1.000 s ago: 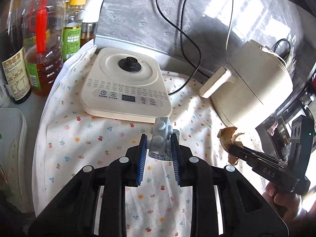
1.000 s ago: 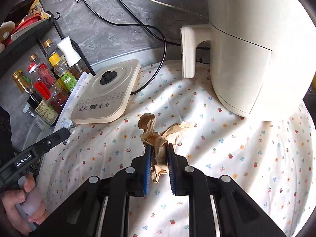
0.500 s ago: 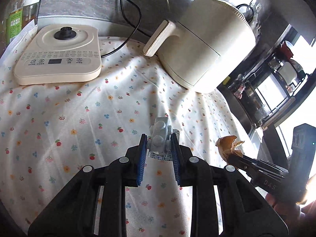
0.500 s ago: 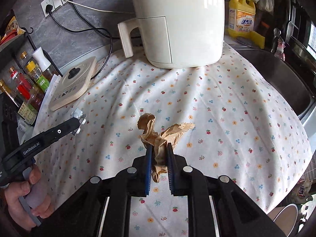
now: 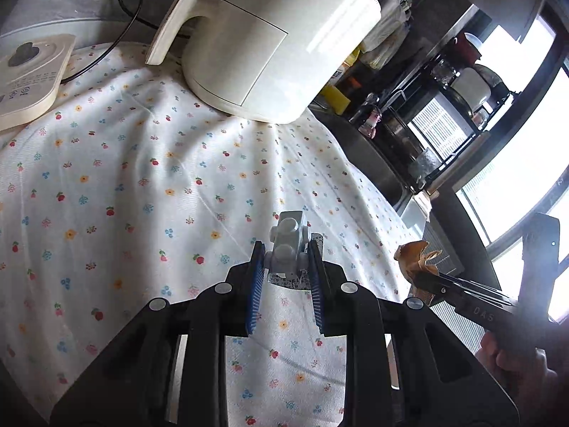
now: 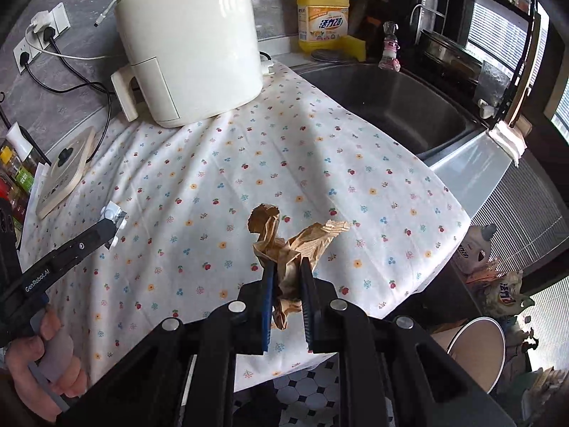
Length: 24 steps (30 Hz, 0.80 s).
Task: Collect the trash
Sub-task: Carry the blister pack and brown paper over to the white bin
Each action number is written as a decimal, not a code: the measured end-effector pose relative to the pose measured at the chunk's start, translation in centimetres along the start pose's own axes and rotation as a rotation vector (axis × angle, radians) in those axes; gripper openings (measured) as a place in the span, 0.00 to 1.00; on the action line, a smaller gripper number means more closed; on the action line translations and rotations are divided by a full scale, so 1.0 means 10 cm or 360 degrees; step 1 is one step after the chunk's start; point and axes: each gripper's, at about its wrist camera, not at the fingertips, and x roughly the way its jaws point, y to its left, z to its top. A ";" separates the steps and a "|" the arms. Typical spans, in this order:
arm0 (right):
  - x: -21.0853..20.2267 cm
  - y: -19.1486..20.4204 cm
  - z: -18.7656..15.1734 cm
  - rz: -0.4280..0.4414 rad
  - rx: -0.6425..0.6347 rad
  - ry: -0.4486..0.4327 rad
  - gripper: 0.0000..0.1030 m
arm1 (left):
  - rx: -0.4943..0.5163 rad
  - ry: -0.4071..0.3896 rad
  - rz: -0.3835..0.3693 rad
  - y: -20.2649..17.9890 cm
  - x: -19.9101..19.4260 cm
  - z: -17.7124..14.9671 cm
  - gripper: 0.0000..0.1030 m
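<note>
My left gripper (image 5: 286, 254) is shut on a small grey plastic blister pack (image 5: 287, 245), held above the flowered cloth (image 5: 142, 185). In the right wrist view the same left gripper (image 6: 112, 222) shows at the left with the pack (image 6: 113, 213) at its tip. My right gripper (image 6: 286, 270) is shut on a crumpled brown paper scrap (image 6: 284, 245), held over the cloth's front right corner. From the left wrist view the right gripper (image 5: 421, 277) and its brown paper (image 5: 414, 258) sit at the right. A brown open bin (image 6: 476, 348) stands on the floor at lower right.
A white air fryer (image 6: 188, 46) stands at the back of the counter, an induction cooker (image 6: 65, 174) to its left with oil bottles beside it. A steel sink (image 6: 391, 106) lies right of the cloth, yellow dish soap (image 6: 322, 14) behind it. Full trash bags (image 6: 498, 284) sit beside the bin.
Both grippers have swung to the right across the counter with their loads still held. The sink, counter edge and floor bin have come into view; the cooker and bottles slid off left.
</note>
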 end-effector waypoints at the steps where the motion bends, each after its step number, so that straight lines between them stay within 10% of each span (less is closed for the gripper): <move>1: -0.03 -0.13 -0.03 -0.0017 0.0034 -0.0008 0.15 | 0.0018 0.0020 -0.0015 -0.09 0.07 -0.02 0.23; 24: -0.48 -3.53 -1.32 -0.0159 0.0617 -0.0008 0.20 | 0.0438 0.0303 -0.0112 -2.84 1.37 -1.15 0.23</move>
